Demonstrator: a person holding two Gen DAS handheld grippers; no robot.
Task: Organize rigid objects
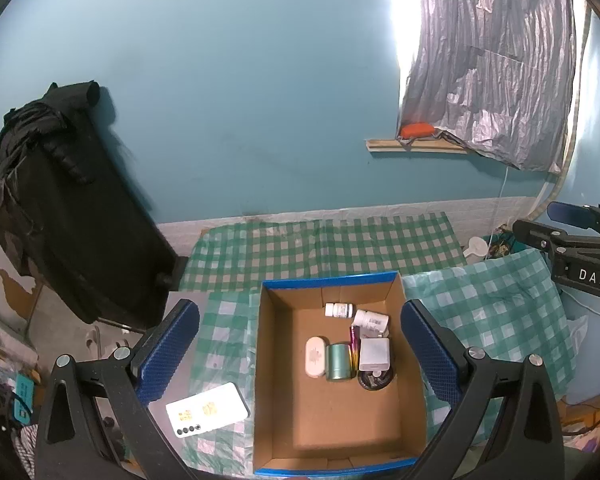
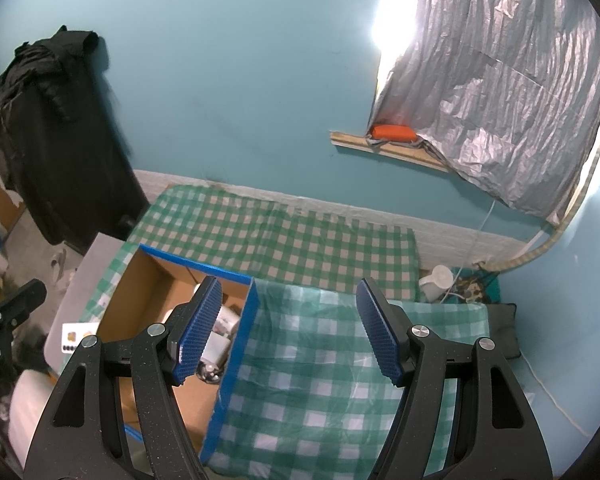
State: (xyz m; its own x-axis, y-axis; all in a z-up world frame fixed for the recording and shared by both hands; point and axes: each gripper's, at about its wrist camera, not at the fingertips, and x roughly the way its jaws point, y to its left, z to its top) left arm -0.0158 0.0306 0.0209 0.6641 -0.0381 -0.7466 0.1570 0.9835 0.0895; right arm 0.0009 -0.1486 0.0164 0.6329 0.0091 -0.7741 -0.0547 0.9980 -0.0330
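Both grippers, left (image 1: 300, 354) and right (image 2: 290, 334), gape wide, empty (nothing touched); the box (image 1: 284, 400) sits between the left fingers, the phone (image 1: 207, 409) just outside.

A lived-in room of a home: teal painted wall (image 1: 240, 100), dark clothes (image 1: 52, 184) hanging at nine o'clock, a window at two o'clock covered with crinkled silver sheeting (image 1: 496, 68) (daylight leaks past its edge), and a green checked cloth (image 1: 320, 252) spread over the table.
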